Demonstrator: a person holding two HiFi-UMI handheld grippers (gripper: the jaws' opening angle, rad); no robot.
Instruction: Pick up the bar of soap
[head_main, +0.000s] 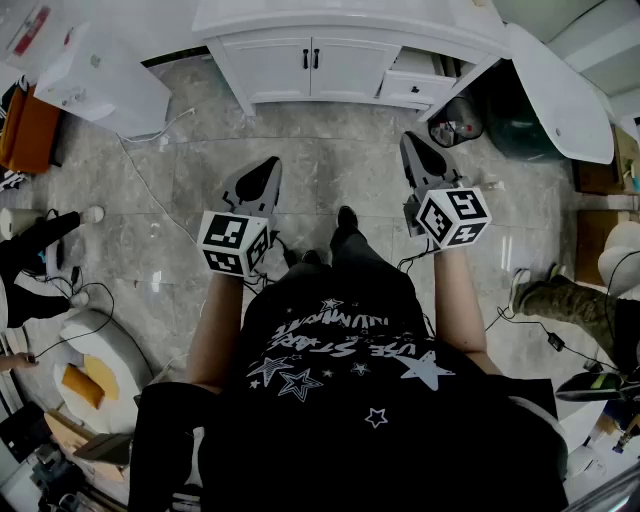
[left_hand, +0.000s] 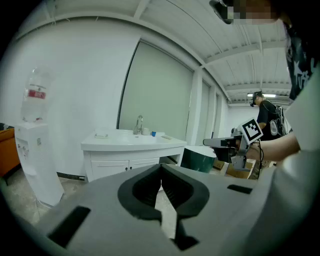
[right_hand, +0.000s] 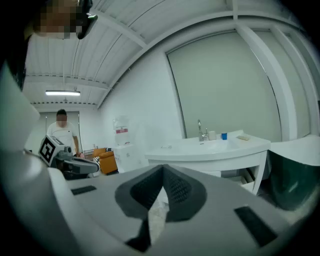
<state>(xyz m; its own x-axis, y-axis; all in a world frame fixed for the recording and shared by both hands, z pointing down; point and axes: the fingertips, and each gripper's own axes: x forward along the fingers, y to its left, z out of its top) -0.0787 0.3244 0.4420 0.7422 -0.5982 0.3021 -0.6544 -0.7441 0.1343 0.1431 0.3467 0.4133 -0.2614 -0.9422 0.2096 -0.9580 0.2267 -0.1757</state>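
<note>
Bar of soap: cannot be told for sure. It is not in either gripper, and two candidates lie on the vanity top (left_hand: 131, 142).
Candidates: one flat pale piece (left_hand: 101, 134) lies near the counter's left end. A second flat piece (left_hand: 166, 137) lies near its right end.
Long axis: each piece lies flat, and its longer side seems to run along the counter's front edge. They are too small to tell more.
Between the two pieces: one faucet (left_hand: 139, 124), one small cup (left_hand: 145, 131) and one small blue thing (left_hand: 153, 133).
Left gripper (head_main: 265, 170): jaws closed tip to tip with nothing between them. It is held over the floor and points at the vanity.
Right gripper (head_main: 415, 148): jaws closed and empty. It is level with the left one and well apart from the counter.
Ground between: grey tiled floor (head_main: 330, 160) lies between the grippers and the vanity cabinet (head_main: 320, 65).
Cabinet: two doors with dark handles, and one drawer (head_main: 420, 85) pulled out at the right.
Left of the vanity: one white water dispenser (left_hand: 35, 150) with a bottle on top.
Right of the vanity: one dark green tub (left_hand: 197, 157).
Others: one person in a white shirt (right_hand: 62, 131) stands well behind, near an orange seat (right_hand: 105, 159).
</note>
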